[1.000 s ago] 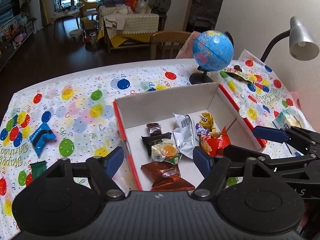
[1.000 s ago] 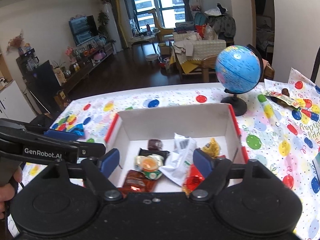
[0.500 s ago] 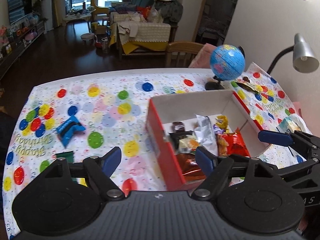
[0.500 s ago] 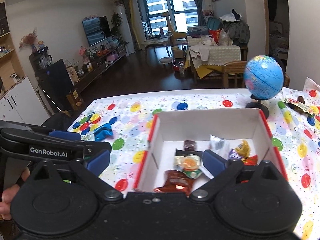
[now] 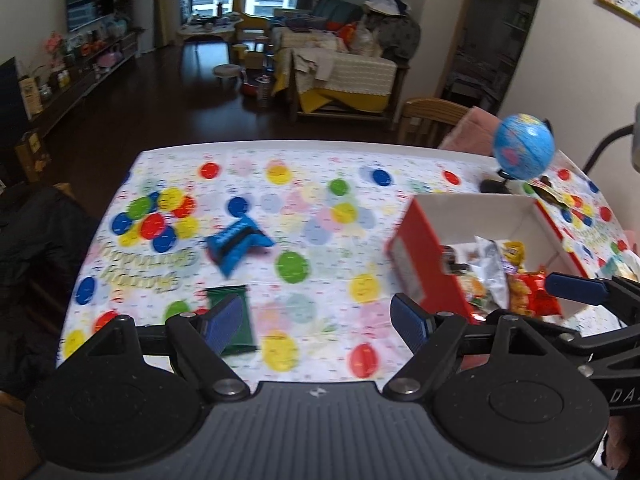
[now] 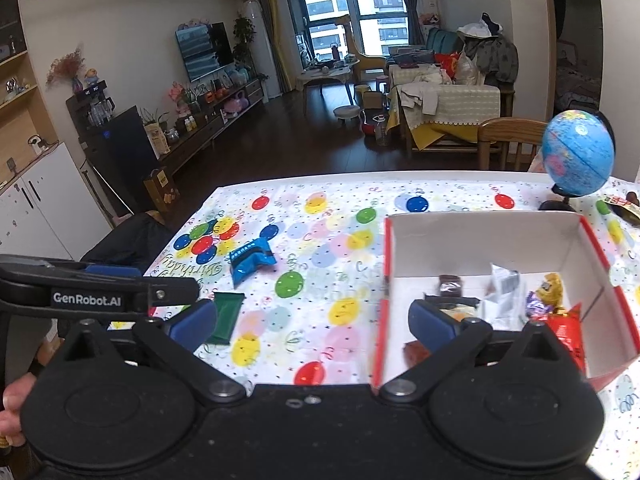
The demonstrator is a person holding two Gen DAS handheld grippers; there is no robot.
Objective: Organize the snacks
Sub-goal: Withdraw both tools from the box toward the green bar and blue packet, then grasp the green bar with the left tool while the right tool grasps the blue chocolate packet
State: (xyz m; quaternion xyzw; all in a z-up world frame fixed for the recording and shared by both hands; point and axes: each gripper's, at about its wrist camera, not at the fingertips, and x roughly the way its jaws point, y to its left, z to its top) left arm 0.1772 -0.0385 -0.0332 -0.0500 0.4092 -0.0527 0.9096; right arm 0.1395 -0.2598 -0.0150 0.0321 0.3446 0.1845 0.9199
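A red box with white inner walls stands on the right of the balloon tablecloth. It holds several snacks, among them a red packet and a silver packet. On the cloth left of the box lie a blue packet and a dark green packet. My left gripper is open over bare cloth, its left finger in front of the green packet. My right gripper is open wide and holds nothing, its right finger over the box's near left corner.
A blue globe stands at the table's far right with a flat wrapper beside it. A wooden chair is behind the far edge. A person's hand holds the left gripper at the lower left.
Both grippers have moved left, away from the box, which now sits to the right in both views. The right jaws have widened. The blue and green packets have come nearer the centre.
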